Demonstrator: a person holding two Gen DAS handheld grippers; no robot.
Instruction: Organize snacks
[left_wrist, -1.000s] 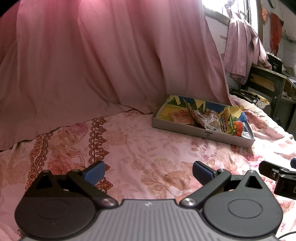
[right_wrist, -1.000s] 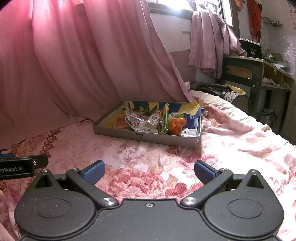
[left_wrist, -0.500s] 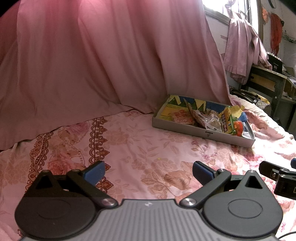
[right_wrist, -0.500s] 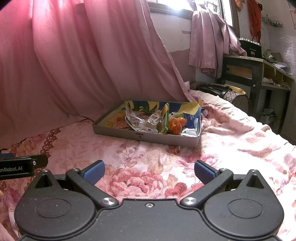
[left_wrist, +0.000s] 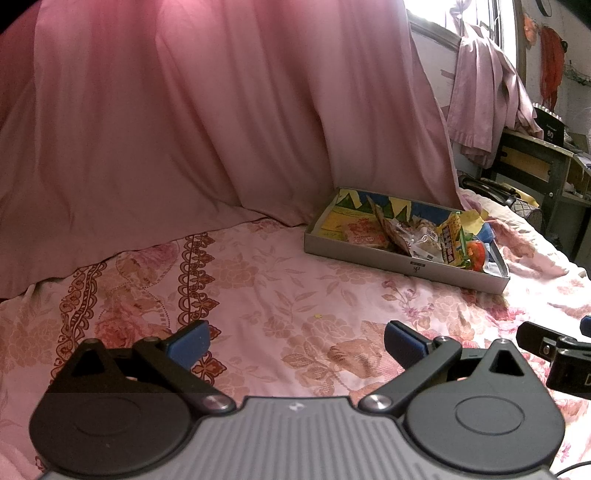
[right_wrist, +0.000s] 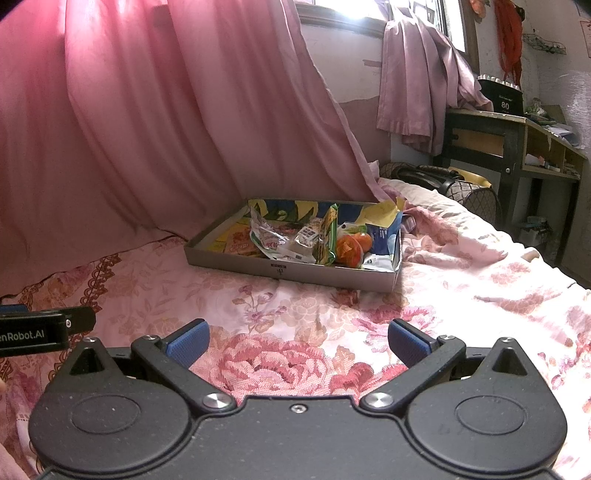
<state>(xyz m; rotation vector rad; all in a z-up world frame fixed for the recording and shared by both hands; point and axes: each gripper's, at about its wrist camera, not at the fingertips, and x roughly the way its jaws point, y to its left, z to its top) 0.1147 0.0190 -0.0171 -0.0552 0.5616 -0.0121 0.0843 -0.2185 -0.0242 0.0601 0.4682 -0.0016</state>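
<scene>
A shallow grey cardboard box lies on the flowered pink bedsheet, with several snack packets piled in it: a clear crinkled bag, a green-yellow packet, an orange-red packet and a blue-white packet. My left gripper is open and empty, low over the sheet, well short and left of the box. My right gripper is open and empty too, facing the box from the front. Each gripper shows at the edge of the other's view.
A pink curtain hangs down onto the bed behind the box. A dark wooden desk stands at the far right beyond the bed edge, with a dark bag beside it. Bare sheet lies between grippers and box.
</scene>
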